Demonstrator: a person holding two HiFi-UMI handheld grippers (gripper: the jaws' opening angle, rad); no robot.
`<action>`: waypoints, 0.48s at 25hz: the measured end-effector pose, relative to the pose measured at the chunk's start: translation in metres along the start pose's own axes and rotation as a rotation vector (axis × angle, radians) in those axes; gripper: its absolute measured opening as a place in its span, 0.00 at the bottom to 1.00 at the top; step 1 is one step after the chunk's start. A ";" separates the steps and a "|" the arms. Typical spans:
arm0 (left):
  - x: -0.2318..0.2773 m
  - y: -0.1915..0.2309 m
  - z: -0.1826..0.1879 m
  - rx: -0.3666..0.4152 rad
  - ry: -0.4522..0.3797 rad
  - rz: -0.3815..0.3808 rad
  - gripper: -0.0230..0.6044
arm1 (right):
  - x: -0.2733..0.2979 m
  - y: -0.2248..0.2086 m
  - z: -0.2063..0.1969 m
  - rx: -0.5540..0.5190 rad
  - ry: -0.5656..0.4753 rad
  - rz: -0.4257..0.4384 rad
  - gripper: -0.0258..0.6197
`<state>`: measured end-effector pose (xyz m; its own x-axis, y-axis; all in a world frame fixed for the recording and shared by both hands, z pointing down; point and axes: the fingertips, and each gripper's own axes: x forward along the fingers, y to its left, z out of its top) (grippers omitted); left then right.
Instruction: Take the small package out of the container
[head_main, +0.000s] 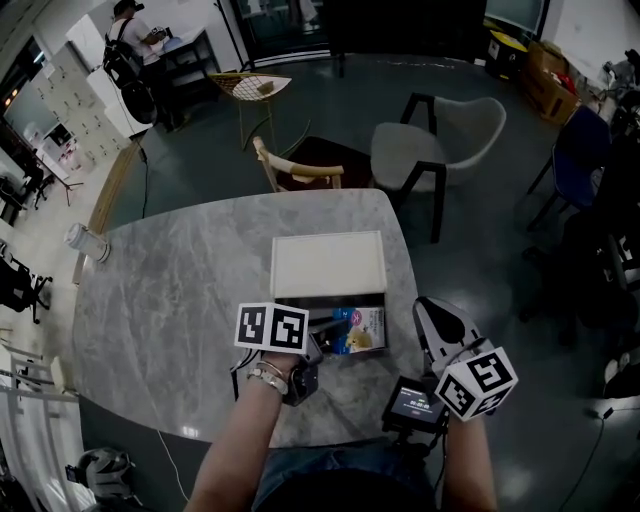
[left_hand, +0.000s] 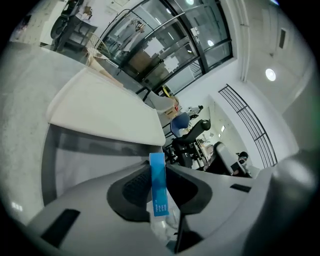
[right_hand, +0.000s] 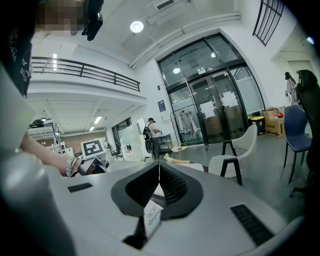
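left tool (left_hand: 159, 162) pinches package (left_hand: 158, 192), right tool (right_hand: 159, 170) slip (right_hand: 152, 217)

Grey marble table (head_main: 170, 300), white armchair (head_main: 445, 135) and wooden chair (head_main: 295, 172) beyond.

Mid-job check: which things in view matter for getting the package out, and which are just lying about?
Job: small package; container; left hand-held gripper, closed on the package.
Lying about: white cylinder at the table's left edge; pale armchair; wooden chair.
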<state>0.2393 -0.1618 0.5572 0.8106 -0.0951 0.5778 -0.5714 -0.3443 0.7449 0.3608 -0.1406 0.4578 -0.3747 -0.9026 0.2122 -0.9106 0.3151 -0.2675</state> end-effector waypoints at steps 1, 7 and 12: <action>-0.004 -0.001 0.000 -0.004 -0.012 -0.006 0.19 | -0.001 0.001 0.001 0.003 -0.004 -0.003 0.08; -0.032 0.007 0.005 -0.061 -0.096 -0.050 0.19 | 0.002 0.011 0.000 0.026 -0.023 -0.008 0.08; -0.054 0.020 0.009 -0.076 -0.144 -0.063 0.19 | 0.008 0.031 -0.001 0.016 -0.023 -0.006 0.08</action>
<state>0.1855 -0.1717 0.5377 0.8521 -0.2101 0.4793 -0.5222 -0.2831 0.8044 0.3293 -0.1376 0.4521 -0.3650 -0.9110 0.1921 -0.9098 0.3053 -0.2813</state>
